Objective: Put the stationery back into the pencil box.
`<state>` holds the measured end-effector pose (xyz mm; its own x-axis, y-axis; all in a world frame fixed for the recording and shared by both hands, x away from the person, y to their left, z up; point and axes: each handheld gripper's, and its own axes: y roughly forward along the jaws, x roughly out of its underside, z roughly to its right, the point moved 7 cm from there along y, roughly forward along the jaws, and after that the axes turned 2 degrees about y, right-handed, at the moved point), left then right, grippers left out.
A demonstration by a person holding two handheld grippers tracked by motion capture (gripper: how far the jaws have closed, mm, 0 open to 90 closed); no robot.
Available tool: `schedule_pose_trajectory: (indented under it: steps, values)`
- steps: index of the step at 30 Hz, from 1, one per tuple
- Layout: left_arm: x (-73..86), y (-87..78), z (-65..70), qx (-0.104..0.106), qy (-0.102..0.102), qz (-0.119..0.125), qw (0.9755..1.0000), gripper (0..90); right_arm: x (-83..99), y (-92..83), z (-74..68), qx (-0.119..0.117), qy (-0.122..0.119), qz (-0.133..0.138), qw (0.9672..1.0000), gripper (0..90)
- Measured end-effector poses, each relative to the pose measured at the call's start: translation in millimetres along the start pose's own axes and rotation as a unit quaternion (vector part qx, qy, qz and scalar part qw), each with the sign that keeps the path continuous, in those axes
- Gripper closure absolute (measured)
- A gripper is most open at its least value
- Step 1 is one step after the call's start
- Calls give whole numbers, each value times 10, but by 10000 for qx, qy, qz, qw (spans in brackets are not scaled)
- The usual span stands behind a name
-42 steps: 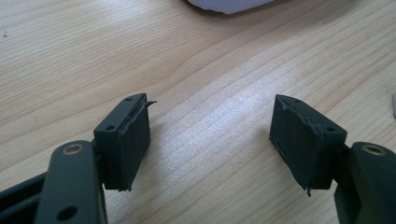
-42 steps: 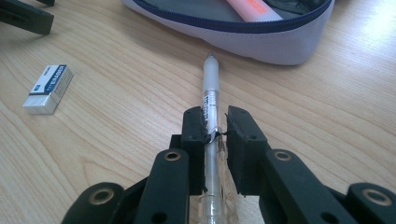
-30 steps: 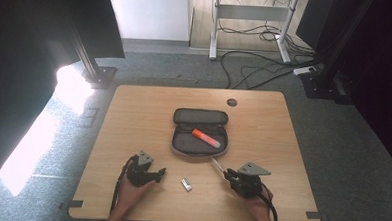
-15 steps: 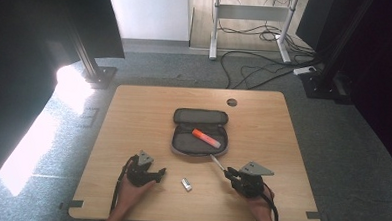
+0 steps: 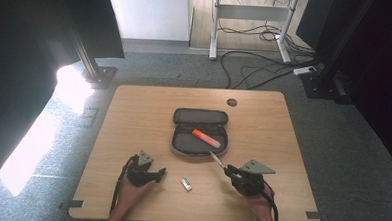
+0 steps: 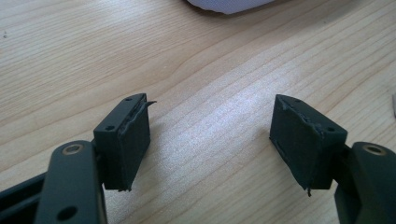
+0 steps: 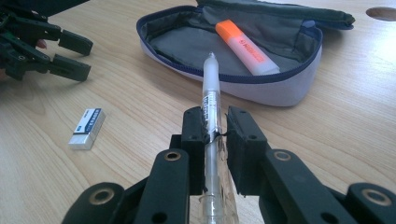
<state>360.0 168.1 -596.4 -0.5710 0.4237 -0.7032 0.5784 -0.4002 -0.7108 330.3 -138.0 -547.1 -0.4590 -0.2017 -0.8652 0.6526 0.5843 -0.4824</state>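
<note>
Wood ran bare to the left edge of the surface (image 5: 107, 151), with free room beside the left tool (image 5: 153, 174), which rested near the front edge, its jaws spread wide with nothing between them. Just right of it lay a small eraser (image 5: 186, 184), apart from both tools, with open wood all around it. Behind the eraser sat an open pencil case (image 5: 200, 138) in the middle of the surface, an orange highlighter (image 5: 206, 138) lying inside. The right tool (image 5: 230, 171) pinched a clear pen (image 7: 211, 100) between its pads, the tip pointing at the case's near rim, just short of it. Open wood stretched from there to the right edge.
</note>
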Motion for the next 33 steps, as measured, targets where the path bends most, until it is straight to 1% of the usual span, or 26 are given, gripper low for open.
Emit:
schedule_pose_trajectory:
  steps: [11,21,33]
  values:
    - [0,0,-1,-1,3,-3,10000,288,-55,12,-15,-18,-36,51,10000,769]
    - [0,0,0,0,0,0,10000,289,-158,16,-24,-25,-71,156,9999,769]
    - [0,0,0,0,-1,0,10000,289,-288,169,-44,-74,-122,147,9998,769]
